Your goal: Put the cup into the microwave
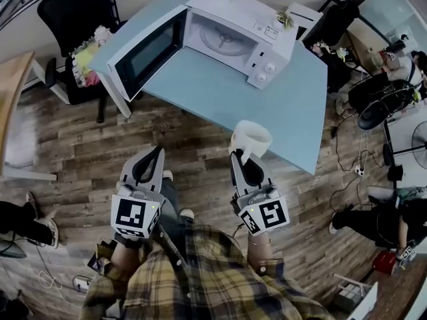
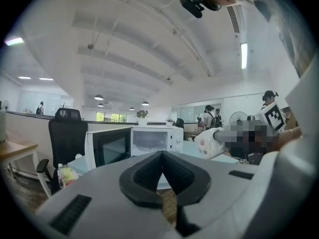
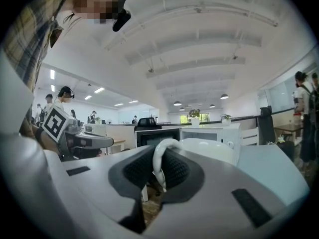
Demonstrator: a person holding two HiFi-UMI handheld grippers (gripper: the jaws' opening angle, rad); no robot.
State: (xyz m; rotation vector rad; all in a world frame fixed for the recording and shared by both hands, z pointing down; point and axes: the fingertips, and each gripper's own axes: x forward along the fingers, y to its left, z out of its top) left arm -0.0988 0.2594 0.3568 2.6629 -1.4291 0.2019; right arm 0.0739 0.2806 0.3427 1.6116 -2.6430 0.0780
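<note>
- Right gripper [image 1: 243, 160] pinches the white cup [image 1: 251, 139] by its handle [image 3: 158, 156]; in the right gripper view the 2 dark pads press on the thin loop from either side, with the cup's body just beyond the jaw tips.
- In the head view the cup sits at the centre of the frame, held in the air, mouth up, overlapping the near edge of the light blue table [image 1: 280, 105]. It is outside the microwave [image 1: 230, 35] and well apart from it.
- Left gripper [image 1: 155, 153] is lower left of the cup; its 2 jaws are pressed together at the tips with nothing between them, as the left gripper view shows.
- Each gripper carries 1 cube with square markers at its rear, at [image 1: 137, 215] and [image 1: 265, 215], and plaid sleeves [image 1: 193, 272] fill the bottom centre of the frame.
- The microwave stands on the far part of the table, upper centre of the frame, its door [image 1: 147, 52] swung wide open to the left and the round turntable [image 1: 220, 37] visible inside.
- Wooden floor [image 1: 67, 152] lies around the table, and a black office chair [image 1: 73, 12] stands in the upper left.
</note>
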